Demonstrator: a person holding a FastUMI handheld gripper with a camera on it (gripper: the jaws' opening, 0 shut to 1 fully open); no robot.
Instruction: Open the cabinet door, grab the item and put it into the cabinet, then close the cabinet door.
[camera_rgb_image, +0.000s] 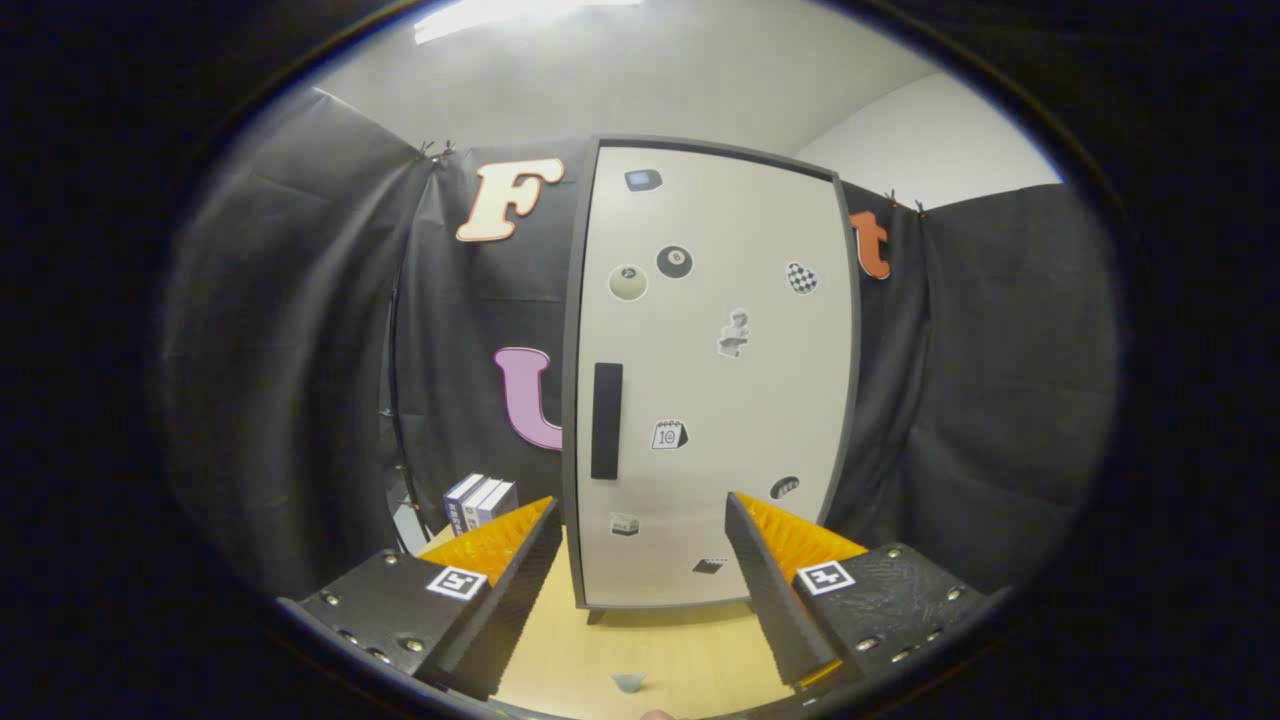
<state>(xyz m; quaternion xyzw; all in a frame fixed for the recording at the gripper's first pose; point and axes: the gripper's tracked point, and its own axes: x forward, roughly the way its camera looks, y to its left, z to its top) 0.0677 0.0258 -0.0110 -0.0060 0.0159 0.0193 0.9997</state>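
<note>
Hand-held gripper (640, 520) released, fingers spread, nothing between; cabinet (715, 380) door closed just ahead, books (480, 500) beside it

boxes (480, 500) half hidden behind a gripper finger, cabinet door (715, 380) stickers too small to tell

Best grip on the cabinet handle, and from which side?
Grip the handle mid-length: it's a dark vertical bar near the left edge of the closed door, so hinges are likely on the right. Come straight from the front, open gripper fingers either side of it, then pull.
</note>
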